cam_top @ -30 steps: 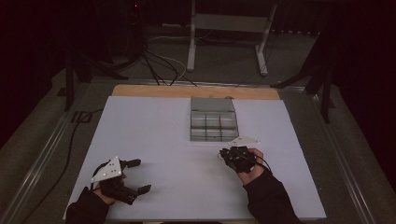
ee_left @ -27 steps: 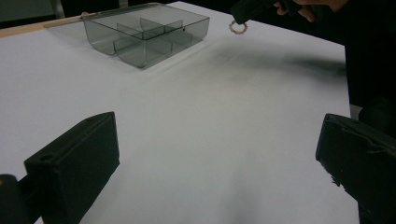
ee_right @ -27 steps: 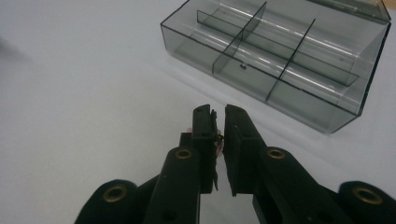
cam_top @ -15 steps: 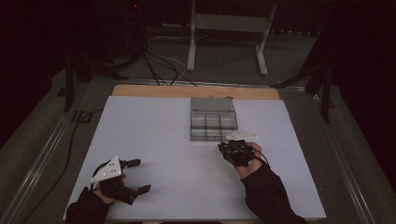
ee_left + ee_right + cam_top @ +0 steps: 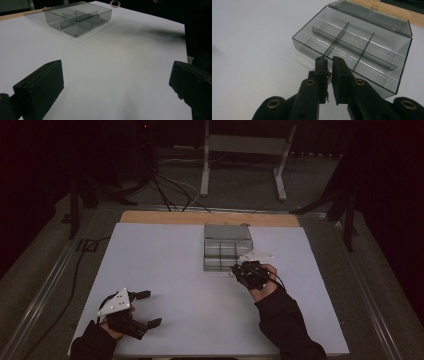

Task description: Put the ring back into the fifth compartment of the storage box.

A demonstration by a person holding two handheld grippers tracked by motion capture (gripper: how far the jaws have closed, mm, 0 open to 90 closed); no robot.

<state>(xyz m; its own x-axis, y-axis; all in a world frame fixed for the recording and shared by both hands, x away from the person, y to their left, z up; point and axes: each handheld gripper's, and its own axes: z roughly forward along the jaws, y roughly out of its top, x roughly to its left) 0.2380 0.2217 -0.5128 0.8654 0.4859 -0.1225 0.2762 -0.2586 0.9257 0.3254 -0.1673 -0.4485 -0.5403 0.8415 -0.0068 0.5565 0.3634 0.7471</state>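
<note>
The right gripper (image 5: pixel 329 65), nearly closed on a small thin object (image 5: pixel 328 75), sits just before the clear box's (image 5: pixel 352 47) near compartments.

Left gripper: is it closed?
No. In the left gripper view the left gripper has its two black jaws far apart, with nothing but bare white table between them.

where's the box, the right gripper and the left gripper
box (image 5: pixel 387 23), right gripper view, on the open lid
right gripper (image 5: pixel 329 65), right gripper view, midway between its fingertips
left gripper (image 5: pixel 147 308), high view, midway between its fingertips
</note>
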